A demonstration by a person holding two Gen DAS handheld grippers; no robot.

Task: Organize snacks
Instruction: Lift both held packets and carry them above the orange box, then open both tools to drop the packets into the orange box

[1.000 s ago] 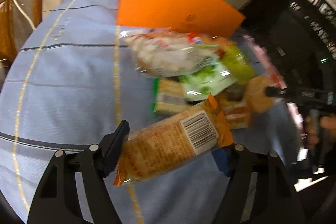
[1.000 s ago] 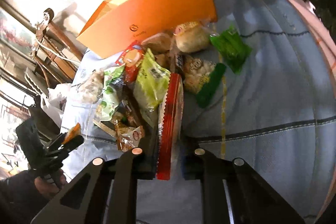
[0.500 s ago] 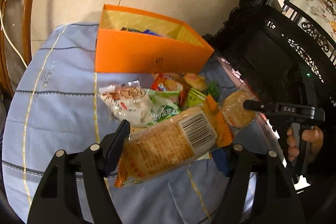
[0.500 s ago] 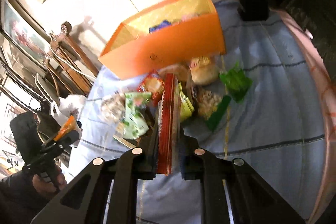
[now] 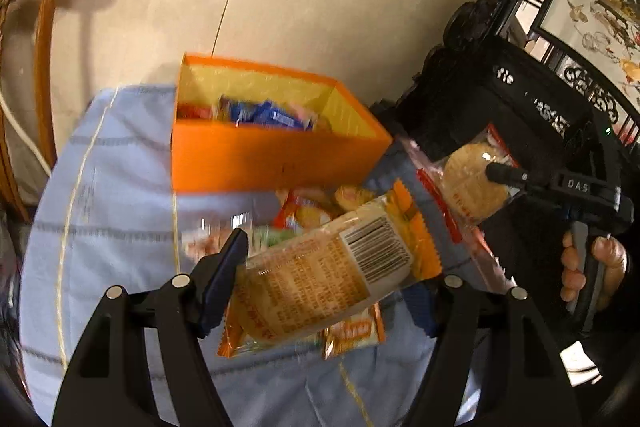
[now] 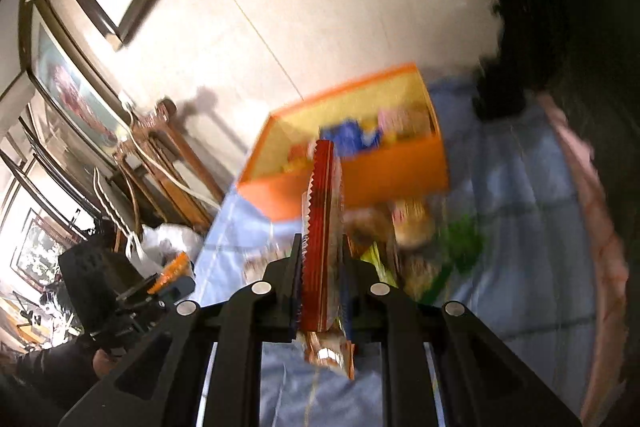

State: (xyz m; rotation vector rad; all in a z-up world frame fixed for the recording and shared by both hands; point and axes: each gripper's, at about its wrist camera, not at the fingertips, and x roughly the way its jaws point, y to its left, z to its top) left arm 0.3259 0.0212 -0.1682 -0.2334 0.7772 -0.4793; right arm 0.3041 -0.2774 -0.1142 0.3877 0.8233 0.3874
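My left gripper (image 5: pixel 324 279) is shut on an orange bread packet (image 5: pixel 320 275) with a barcode, held above the table. My right gripper (image 6: pixel 322 259) is shut on a red-edged clear cracker packet (image 6: pixel 322 211), seen edge-on; it also shows in the left wrist view (image 5: pixel 472 183). The open orange box (image 5: pixel 276 159) with yellow lining stands at the table's far side and holds blue and other wrappers; it also shows in the right wrist view (image 6: pixel 360 151). Loose snacks (image 5: pixel 308 211) lie on the cloth in front of the box.
The round table has a blue striped cloth (image 5: pixel 116 203). A wooden chair (image 5: pixel 36 39) stands at the left and dark carved furniture (image 5: pixel 500 95) at the right. Green packets (image 6: pixel 460 247) lie on the cloth in the right wrist view.
Both grippers have risen with their packets and the views now look down into the open box. The right gripper's packet is higher and closer to the box.
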